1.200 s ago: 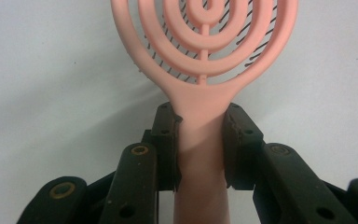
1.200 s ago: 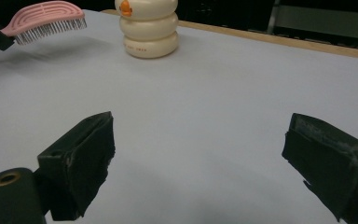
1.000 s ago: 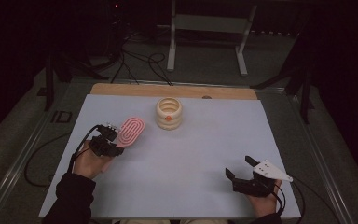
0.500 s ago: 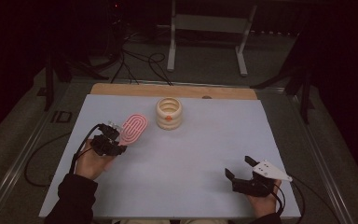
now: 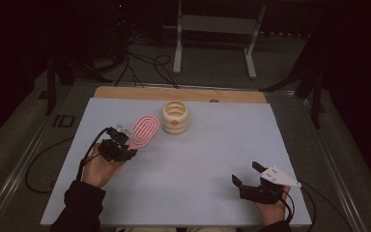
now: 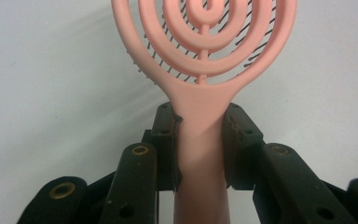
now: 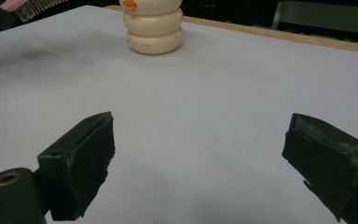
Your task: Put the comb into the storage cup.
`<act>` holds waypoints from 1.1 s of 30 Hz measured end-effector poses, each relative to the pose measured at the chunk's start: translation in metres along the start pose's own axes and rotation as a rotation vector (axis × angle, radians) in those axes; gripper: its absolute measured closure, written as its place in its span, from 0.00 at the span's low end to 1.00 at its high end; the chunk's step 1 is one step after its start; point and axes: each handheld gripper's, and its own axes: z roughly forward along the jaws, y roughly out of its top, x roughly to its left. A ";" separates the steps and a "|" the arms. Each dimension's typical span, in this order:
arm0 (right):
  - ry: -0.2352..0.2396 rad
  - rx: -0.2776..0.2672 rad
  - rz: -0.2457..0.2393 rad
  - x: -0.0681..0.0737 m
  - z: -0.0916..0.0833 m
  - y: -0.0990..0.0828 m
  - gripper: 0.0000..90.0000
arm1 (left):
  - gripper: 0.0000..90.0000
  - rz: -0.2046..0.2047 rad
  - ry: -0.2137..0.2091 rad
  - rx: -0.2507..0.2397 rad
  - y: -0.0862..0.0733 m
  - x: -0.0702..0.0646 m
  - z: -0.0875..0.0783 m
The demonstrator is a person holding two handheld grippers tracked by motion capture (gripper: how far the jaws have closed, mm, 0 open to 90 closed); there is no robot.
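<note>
A pink hairbrush (image 5: 144, 130) with a looped oval head is held by its handle in my left gripper (image 5: 122, 143) at the left of the white table top. In the left gripper view both pads (image 6: 168, 140) press on the pink hairbrush handle (image 6: 200, 149), and the head with dark bristles points away from me. A cream ribbed holder (image 5: 175, 117) with an orange spot stands just right of the brush head. My right gripper (image 5: 249, 175) rests near the front right edge, open and with nothing between its jaws. In the right gripper view the cream holder (image 7: 153, 25) stands far ahead.
The white sheet (image 5: 212, 150) covers a wooden table whose bare strip (image 5: 125, 92) shows at the back. Cables (image 5: 140, 63) and a metal stand (image 5: 212, 34) lie on the dark floor behind. A cable (image 5: 36, 169) trails off the left edge.
The left hand and the brush have shifted slightly. The right gripper has kept still.
</note>
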 end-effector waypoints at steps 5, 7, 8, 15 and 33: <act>0.012 0.012 0.006 0.000 0.003 0.002 0.08 | 0.78 0.004 -0.009 -0.005 0.002 -0.003 0.000; 0.022 0.018 0.007 0.001 0.005 0.006 0.08 | 0.79 0.013 -0.006 -0.006 0.003 -0.004 -0.001; 0.025 0.020 0.008 0.001 0.005 0.007 0.08 | 0.79 0.013 -0.006 -0.007 0.004 -0.004 -0.001; 0.046 0.028 0.041 0.000 0.006 0.016 0.08 | 0.79 0.029 -0.005 -0.012 0.006 -0.007 -0.004; 0.134 0.060 0.146 -0.001 0.022 0.040 0.08 | 0.79 0.050 -0.022 -0.037 0.011 -0.019 -0.005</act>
